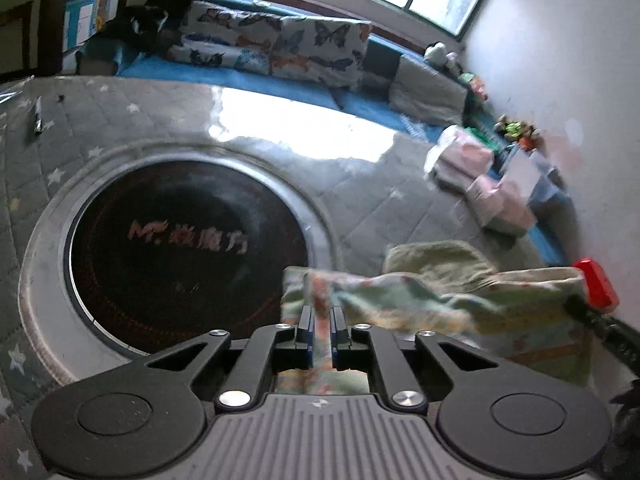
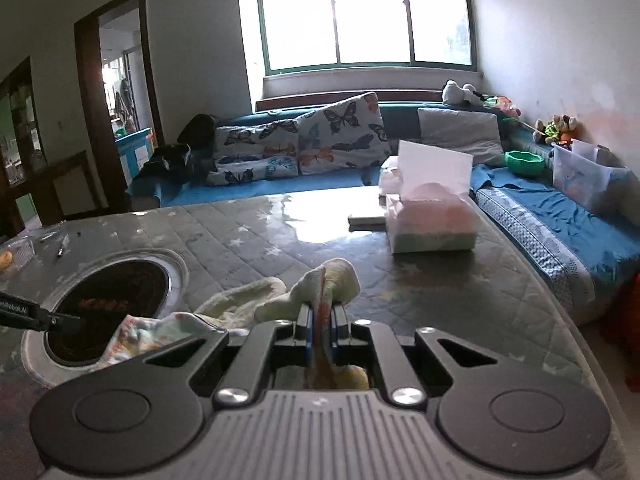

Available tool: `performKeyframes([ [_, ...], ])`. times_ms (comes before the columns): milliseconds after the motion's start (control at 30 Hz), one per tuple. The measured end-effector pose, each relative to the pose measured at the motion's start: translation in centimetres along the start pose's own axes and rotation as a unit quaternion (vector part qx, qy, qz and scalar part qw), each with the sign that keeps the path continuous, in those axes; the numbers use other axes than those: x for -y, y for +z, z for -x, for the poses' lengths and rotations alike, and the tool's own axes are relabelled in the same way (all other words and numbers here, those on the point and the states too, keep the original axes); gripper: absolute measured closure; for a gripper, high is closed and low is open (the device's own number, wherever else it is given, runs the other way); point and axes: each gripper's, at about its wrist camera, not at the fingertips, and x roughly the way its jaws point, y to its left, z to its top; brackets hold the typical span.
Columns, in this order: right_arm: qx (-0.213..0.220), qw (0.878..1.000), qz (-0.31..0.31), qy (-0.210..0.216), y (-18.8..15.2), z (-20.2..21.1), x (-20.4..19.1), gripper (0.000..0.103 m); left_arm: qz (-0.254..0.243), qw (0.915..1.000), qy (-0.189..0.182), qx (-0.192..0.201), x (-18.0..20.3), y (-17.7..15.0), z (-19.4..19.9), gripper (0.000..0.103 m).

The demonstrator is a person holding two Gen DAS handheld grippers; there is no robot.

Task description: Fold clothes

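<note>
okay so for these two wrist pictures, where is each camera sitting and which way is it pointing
Left wrist: sits behind the left gripper, tilted down over the round cooktop toward the sofa; its fingers pinch the patterned garment, and the right gripper's red tip shows at right.
Right wrist: sits behind the right gripper, level across the table toward the window; its fingers pinch the garment, and the left gripper shows at left.
Shared: garment, cooktop, table, butterfly pillows.

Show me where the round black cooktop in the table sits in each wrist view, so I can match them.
Left wrist: the cooktop fills the centre-left, just ahead of the left gripper.
Right wrist: it lies at lower left, partly behind the garment.
Shared landmark: the butterfly pillows.
</note>
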Motion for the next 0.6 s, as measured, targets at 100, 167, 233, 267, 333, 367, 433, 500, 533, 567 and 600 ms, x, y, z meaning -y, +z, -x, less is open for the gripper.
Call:
performKeyframes([
  [100,-0.005,1.000,-0.009,-0.007,-0.6,-0.2,0.9,0.096,0.011,0.9998,0.000,-0.015,-0.5,-0.6,-1.0,0.074],
  [167,-0.010,1.000,-0.011,-0.010,-1.0,-0.3,1.2,0.096,0.019,0.9996,0.005,-0.019,-0.8,-0.9,-1.5,0.059],
  [233,-0.015,1.000,-0.012,-0.013,-1.4,-0.4,1.5,0.095,0.029,0.9993,-0.002,-0.021,-0.9,-1.1,-2.0,0.058],
  [267,-0.018,1.000,-0.013,-0.014,-1.6,-0.5,1.6,0.095,0.036,0.9991,-0.005,-0.024,-1.0,-1.1,-2.3,0.055],
  [333,-0.024,0.999,-0.014,-0.016,-2.0,-0.8,1.8,0.095,0.048,0.9984,-0.006,-0.030,-1.0,-1.3,-3.0,0.054],
  [367,-0.025,0.999,-0.016,-0.016,-2.1,-0.9,1.9,0.095,0.052,0.9981,-0.005,-0.033,-1.0,-1.3,-3.3,0.054],
  [433,-0.028,0.999,-0.021,-0.017,-2.3,-1.1,2.1,0.095,0.057,0.9978,-0.001,-0.033,-0.8,-1.5,-3.7,0.053],
  [500,-0.030,0.999,-0.021,-0.016,-2.4,-1.1,2.4,0.095,0.057,0.9980,0.004,-0.026,-0.7,-1.6,-3.6,0.053],
  [533,-0.031,0.999,-0.020,-0.016,-2.5,-1.1,2.5,0.095,0.055,0.9982,0.006,-0.022,-0.6,-1.7,-3.5,0.052],
  [567,-0.032,0.999,-0.019,-0.016,-2.6,-1.1,2.5,0.095,0.052,0.9984,0.008,-0.021,-0.6,-1.8,-3.4,0.052],
  [600,-0.033,0.999,-0.019,-0.017,-2.7,-1.2,2.6,0.095,0.053,0.9983,0.008,-0.022,-0.6,-1.8,-3.5,0.052],
])
